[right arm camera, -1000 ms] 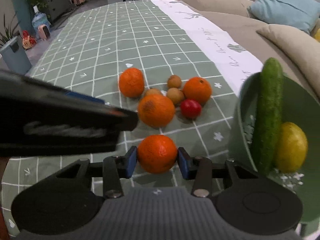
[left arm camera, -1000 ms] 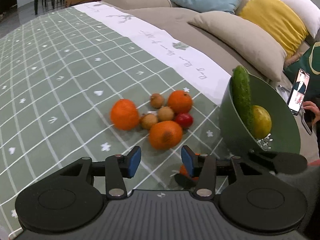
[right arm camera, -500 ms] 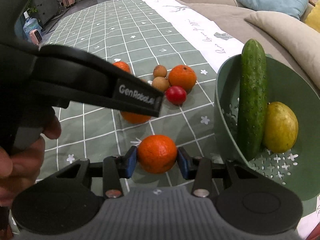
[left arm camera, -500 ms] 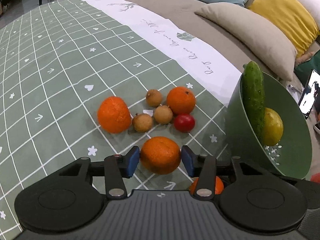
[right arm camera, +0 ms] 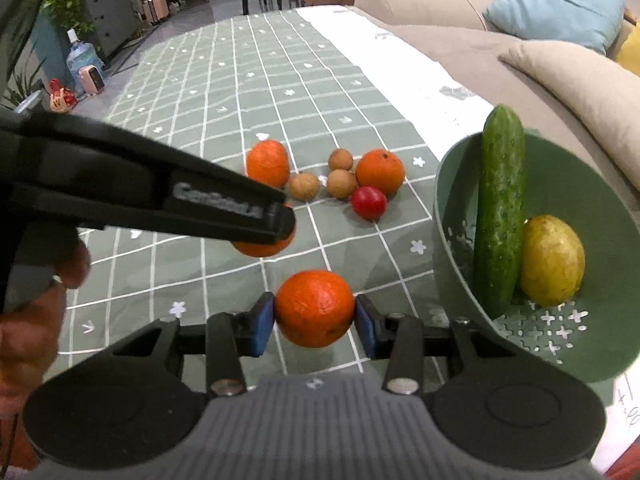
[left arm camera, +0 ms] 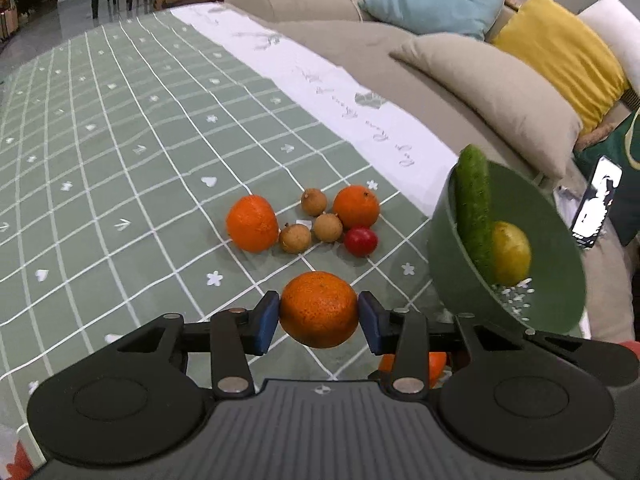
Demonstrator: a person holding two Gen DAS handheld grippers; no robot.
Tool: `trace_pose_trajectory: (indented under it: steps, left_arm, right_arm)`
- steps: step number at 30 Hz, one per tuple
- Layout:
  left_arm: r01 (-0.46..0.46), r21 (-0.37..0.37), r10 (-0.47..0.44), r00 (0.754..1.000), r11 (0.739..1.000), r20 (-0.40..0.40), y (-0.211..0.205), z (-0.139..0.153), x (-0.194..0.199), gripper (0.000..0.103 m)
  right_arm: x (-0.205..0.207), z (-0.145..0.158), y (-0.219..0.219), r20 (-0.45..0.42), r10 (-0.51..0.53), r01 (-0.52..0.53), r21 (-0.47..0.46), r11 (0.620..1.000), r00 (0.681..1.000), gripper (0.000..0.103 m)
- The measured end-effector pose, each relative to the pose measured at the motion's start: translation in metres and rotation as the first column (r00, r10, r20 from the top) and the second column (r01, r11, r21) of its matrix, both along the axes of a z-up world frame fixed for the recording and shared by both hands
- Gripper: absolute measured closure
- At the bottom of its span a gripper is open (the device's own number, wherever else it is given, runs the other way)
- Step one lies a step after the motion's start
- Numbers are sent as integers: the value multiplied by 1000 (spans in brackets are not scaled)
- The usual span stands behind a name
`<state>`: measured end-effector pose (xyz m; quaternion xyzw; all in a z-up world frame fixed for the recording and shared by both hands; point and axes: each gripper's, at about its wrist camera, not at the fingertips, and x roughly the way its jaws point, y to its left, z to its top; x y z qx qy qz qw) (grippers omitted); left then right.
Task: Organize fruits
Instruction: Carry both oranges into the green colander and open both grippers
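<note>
Fruits [left arm camera: 316, 222] loose on tablecloth [left arm camera: 120, 152], bowl [left arm camera: 560, 280] beside (cucumber [left arm camera: 474, 216] inside)

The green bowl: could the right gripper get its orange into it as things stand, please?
Probably yes. The right gripper is shut on an orange, and the green bowl sits just beside it, its opening tilted towards the gripper. A cucumber and yellow fruit leave room.

The left gripper [left arm camera: 319, 317], jaws just closing, and right gripper [right arm camera: 315, 317] each clamp fruit.

Left hand-held gripper [left arm camera: 319, 322] has just closed onto an orange [left arm camera: 318, 309]
</note>
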<state>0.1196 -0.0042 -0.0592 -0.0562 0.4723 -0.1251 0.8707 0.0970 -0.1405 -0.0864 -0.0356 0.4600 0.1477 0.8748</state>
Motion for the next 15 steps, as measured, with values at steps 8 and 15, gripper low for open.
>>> trace_pose_trajectory:
  steps: [8,15]
  left_arm:
    - [18,-30,-16,998,999,64,-5,36,-32,54]
    - [85,-70,-78,992,994,100,-29,61,-41,54]
  right_arm:
    - [-26,39,-20,91,0,-4,38,999,996,63]
    - [-33,67,-54,135,-21,12,63,998,991,63]
